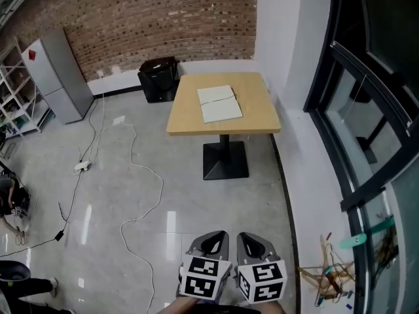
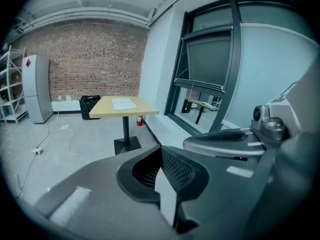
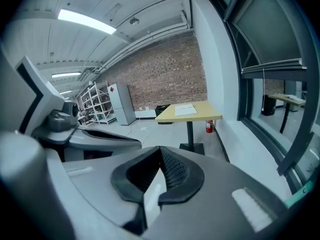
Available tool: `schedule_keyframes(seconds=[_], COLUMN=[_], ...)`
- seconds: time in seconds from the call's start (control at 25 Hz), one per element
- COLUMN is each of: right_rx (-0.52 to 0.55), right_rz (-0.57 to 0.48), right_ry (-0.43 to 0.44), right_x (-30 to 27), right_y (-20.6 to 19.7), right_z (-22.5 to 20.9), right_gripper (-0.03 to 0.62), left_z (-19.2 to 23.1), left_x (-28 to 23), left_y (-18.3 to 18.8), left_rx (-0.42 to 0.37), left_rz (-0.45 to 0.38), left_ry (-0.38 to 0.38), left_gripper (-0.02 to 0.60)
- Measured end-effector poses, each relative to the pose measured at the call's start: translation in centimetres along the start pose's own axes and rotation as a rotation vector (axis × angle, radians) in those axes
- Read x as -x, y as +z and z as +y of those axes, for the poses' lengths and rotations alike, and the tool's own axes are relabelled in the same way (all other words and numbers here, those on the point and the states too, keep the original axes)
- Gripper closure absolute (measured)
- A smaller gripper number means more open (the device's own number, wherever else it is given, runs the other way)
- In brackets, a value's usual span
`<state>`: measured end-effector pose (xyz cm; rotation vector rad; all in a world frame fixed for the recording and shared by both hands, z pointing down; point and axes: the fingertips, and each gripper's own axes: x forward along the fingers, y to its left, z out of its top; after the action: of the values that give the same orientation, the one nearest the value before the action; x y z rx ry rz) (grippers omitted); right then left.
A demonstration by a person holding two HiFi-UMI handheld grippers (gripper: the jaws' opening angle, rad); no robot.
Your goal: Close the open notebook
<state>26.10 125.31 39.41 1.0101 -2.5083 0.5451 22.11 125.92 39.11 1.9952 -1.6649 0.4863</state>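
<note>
ok so you're basically at the approach step, nothing's been touched yet. the open notebook (image 1: pixel 219 103) is lying flat around the middle of the table (image 1: pixel 258 120), clear of all four edges. its crease looks to run roughly parallel w/ the near edge, so one half faces you and the other faces the far edge by the brick wall (image 1: pixel 163 18).

your grippers are nowhere near it atm. both are tucked in low by your body, side by side, w/ a big stretch of floor between you and the table. left gripper (image 1: pixel 211 241) has its jaws pressed together on nothing, and the right gripper (image 1: pixel 254 244) is the same, pads together and empty. both gripper views show the table small and far off past the jaw tips.

next move imo: walk up to the near edge first. mind the cables (image 1: pixel 141 175) on the floor to your left; the straight line to the table looks free of them tho. once you're there, spread one gripper's jaws and get a pad under the free edge of the near half, then swing it over the crease onto the far half. the other gripper could pin the far half so the whole thing doesn't slide. pages look thin, so prob easy to grab only a few sheets instead of the whole half.
</note>
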Motion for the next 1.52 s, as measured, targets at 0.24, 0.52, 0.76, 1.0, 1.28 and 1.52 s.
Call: schedule_keyframes(seconds=[0.24,0.52,0.76,1.0,1.28,1.52], right_rx=[0.052,0.072,0.042,0.012,0.003,-0.004], right_rz=[-0.007,-0.018,-0.047,-0.061,-0.065,-0.047], right_ry=[-0.018,-0.041,-0.043,-0.034,0.001,0.048], right_x=[-19.2,-32.2,-37.3,-42.3,-52.5,-60.1], right_y=[9.4,15.3,20.0,24.9,35.5,44.9], right_z=[11.0,19.7,15.7,4.7,-16.3,-43.3], right_gripper=[0.595,0.595,0.595,0.597,0.597,0.597], left_z=[22.5,38.8,40.9,39.4,36.8,28.4], left_x=[-2.5,-2.8,-8.4,-19.2,-40.1,-64.5], left_y=[6.2,10.0,15.1,22.0,35.9,49.7], left_rx=[-0.004,-0.011,-0.037,-0.059,-0.054,-0.032], left_rz=[-0.018,-0.04,-0.043,-0.045,-0.043,-0.025], left_ry=[-0.039,-0.067,-0.075,-0.058,-0.02,0.022], left_gripper=[0.583,0.583,0.583,0.583,0.583,0.583])
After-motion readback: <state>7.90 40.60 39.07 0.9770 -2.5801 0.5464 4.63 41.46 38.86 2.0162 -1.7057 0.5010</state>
